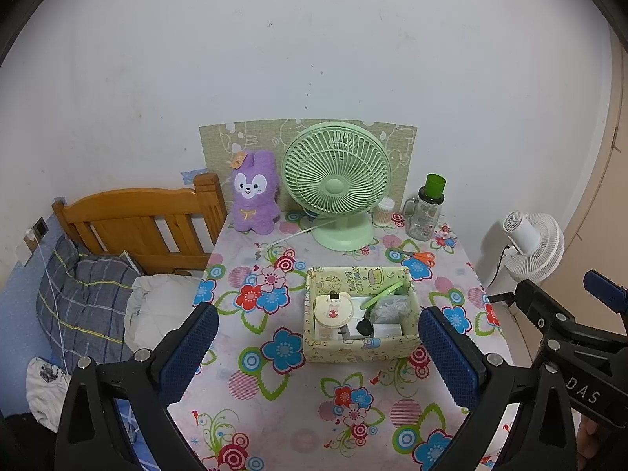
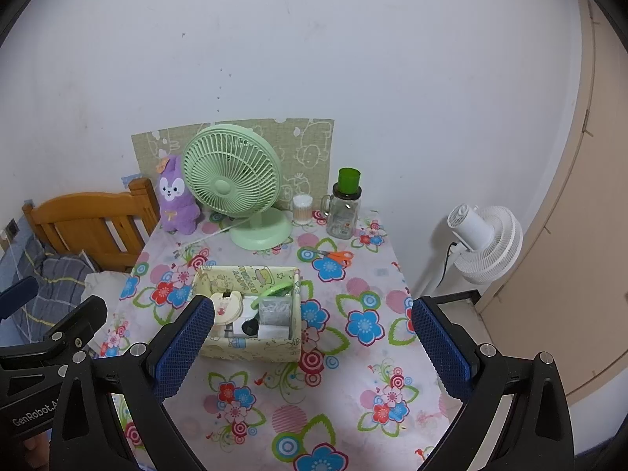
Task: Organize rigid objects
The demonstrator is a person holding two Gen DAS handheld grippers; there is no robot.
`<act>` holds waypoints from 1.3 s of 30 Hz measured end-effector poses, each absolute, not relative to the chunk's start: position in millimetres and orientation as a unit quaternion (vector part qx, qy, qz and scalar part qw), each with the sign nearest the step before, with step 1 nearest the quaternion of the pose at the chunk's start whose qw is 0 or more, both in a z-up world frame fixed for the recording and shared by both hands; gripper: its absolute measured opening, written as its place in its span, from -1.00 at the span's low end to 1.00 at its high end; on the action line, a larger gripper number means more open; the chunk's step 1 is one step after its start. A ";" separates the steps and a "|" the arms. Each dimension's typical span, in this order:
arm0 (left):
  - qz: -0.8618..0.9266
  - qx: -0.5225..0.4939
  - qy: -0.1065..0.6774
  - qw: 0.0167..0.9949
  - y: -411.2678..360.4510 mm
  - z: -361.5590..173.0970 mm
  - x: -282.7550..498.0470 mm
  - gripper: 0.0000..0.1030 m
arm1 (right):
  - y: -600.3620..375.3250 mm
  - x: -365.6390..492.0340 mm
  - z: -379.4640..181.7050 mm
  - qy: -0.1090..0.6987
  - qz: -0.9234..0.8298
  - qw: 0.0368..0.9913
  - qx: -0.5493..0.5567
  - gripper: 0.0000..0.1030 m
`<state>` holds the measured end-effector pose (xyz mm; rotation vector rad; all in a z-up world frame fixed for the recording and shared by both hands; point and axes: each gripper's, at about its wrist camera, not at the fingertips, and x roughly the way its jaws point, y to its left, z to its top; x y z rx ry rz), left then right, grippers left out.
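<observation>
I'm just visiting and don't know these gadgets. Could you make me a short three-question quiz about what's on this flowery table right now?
1. True or false: the orange-handled scissors lie inside the patterned storage box.
2. Which stands nearest the glass jar with the green lid? A) the purple plush rabbit B) the cotton swab container C) the box
3. Fill in: the left gripper and right gripper are both ____, holding nothing.

Key:
1. False; they lie on the tablecloth behind the box, towards the green desk fan.
2. B
3. open
</observation>
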<state>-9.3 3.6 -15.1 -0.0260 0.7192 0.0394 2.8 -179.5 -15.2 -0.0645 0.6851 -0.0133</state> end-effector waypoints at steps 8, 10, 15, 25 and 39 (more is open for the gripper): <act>0.017 -0.013 0.353 0.935 3.6 -15.9 -8.5 1.00 | -181.2 3.0 -16.9 0.336 -0.010 0.941 -0.029 0.97; 0.017 -0.011 0.352 0.936 3.3 -16.1 -8.2 1.00 | -180.8 3.1 -17.1 0.335 -0.011 0.942 -0.028 0.97; 0.018 -0.010 0.351 0.936 4.3 -17.5 -6.2 1.00 | -179.1 4.9 -17.2 0.335 -0.013 0.942 -0.030 0.97; 0.017 -0.007 0.350 0.936 7.9 -15.5 -4.5 1.00 | -175.7 5.5 -16.7 0.331 -0.016 0.943 -0.026 0.97; 0.015 -0.008 0.351 0.936 8.6 -15.5 -1.8 1.00 | -175.4 6.6 -16.6 0.331 -0.019 0.943 -0.027 0.97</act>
